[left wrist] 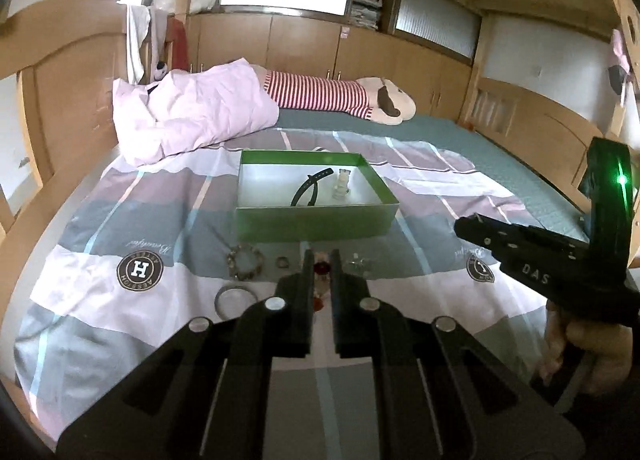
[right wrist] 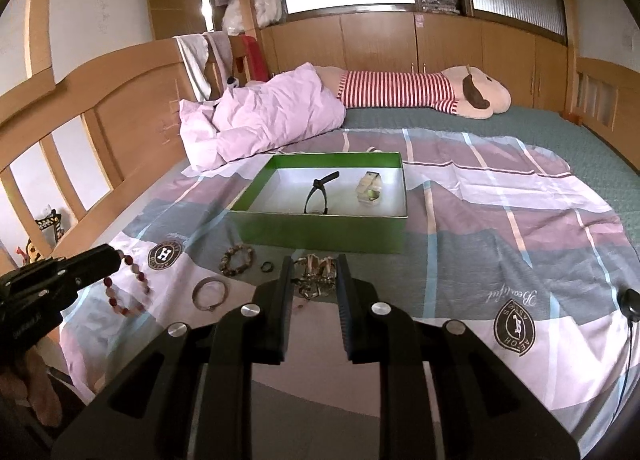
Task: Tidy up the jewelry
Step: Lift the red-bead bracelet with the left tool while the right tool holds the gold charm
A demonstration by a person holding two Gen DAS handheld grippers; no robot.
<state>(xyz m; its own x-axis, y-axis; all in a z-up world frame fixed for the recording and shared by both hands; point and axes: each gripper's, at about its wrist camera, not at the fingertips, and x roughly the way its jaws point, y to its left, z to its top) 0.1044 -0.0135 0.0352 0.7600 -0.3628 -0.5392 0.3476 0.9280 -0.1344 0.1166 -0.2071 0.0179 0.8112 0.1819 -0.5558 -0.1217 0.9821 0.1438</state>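
Observation:
A green box (left wrist: 312,222) (right wrist: 320,234) sits on the bedspread and holds a black watch (left wrist: 310,189) (right wrist: 320,190) and a pale watch (left wrist: 342,184) (right wrist: 371,188). My left gripper (left wrist: 322,260) (right wrist: 118,256) is shut on a red-and-pink bead bracelet (left wrist: 322,269) (right wrist: 128,288), which hangs from its tip just above the spread. My right gripper (right wrist: 312,268) is open, its fingers on either side of a silvery chain pile (right wrist: 316,274); that pile also shows in the left wrist view (left wrist: 358,264). A brown bead bracelet (left wrist: 245,262) (right wrist: 237,258), a small ring (left wrist: 282,262) (right wrist: 267,267) and a silver bangle (left wrist: 234,300) (right wrist: 210,293) lie before the box.
A crumpled pink quilt (right wrist: 260,120) and a striped plush toy (right wrist: 420,92) lie behind the box. A wooden bed frame (right wrist: 120,108) runs along the left. A black cable with a round end (right wrist: 630,302) lies at the right edge.

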